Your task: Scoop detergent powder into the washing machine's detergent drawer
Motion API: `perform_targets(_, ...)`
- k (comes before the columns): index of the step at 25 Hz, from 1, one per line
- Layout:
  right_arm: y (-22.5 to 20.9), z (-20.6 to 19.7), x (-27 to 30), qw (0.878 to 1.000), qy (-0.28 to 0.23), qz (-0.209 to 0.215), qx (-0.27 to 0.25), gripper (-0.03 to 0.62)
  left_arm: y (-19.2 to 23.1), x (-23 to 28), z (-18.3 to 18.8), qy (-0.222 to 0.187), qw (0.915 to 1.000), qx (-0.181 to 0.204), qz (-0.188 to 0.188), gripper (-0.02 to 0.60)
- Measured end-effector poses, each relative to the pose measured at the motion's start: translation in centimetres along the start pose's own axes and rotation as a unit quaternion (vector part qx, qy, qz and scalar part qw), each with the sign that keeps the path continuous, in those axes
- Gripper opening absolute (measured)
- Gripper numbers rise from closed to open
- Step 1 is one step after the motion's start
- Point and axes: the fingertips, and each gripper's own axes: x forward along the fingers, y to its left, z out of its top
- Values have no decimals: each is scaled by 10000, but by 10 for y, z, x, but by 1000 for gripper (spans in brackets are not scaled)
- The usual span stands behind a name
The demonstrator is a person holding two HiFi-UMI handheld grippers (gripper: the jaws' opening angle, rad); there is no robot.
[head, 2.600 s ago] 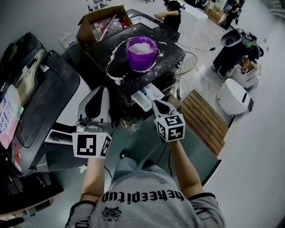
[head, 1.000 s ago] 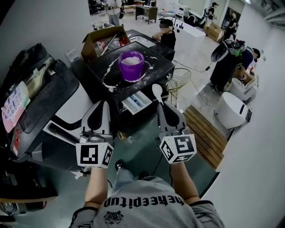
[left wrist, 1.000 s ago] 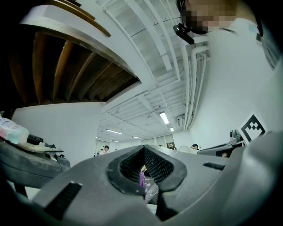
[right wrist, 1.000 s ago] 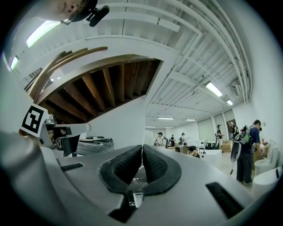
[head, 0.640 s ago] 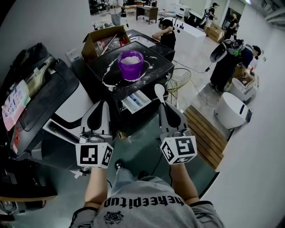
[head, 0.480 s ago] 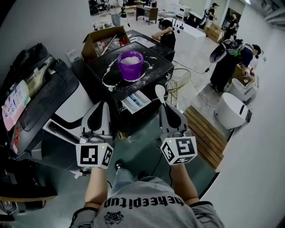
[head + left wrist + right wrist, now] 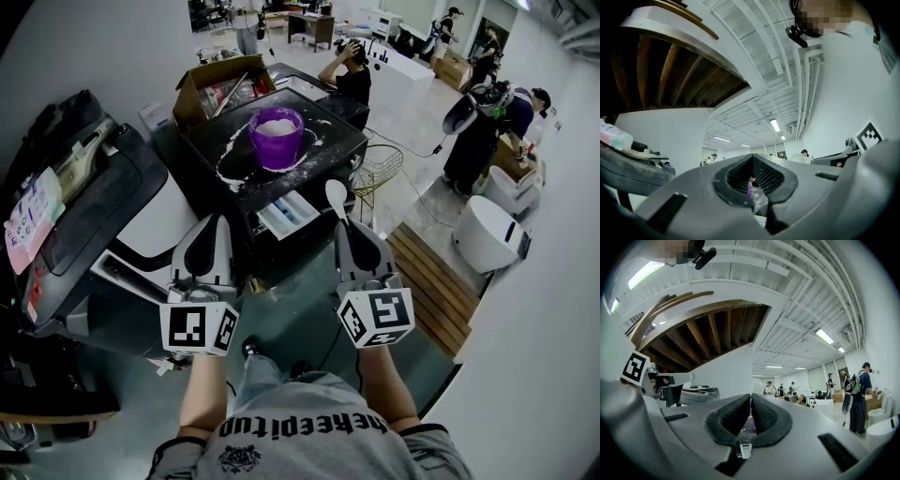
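Your right tongs (image 7: 346, 228) clenched on the spoon (image 7: 335, 194); left tongs (image 7: 213, 221) pressed shut on nothing
The spoon's bowl sticks out past the right tongs, beside the open drawer (image 7: 287, 214); the purple tub (image 7: 277, 132) sits beyond, on the powder-strewn surface (image 7: 328, 139)

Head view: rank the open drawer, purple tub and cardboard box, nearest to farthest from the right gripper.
1. Open drawer, just left of the right gripper, which holds the spoon.
2. Purple tub, on the machine top beyond.
3. Cardboard box, far back left.
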Motion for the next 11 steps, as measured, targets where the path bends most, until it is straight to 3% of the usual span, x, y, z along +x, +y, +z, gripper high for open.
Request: perform_targets(11,4,-1,4,10000,11,39,-61,6,5,1,-2,10,10000,-25,24,3)
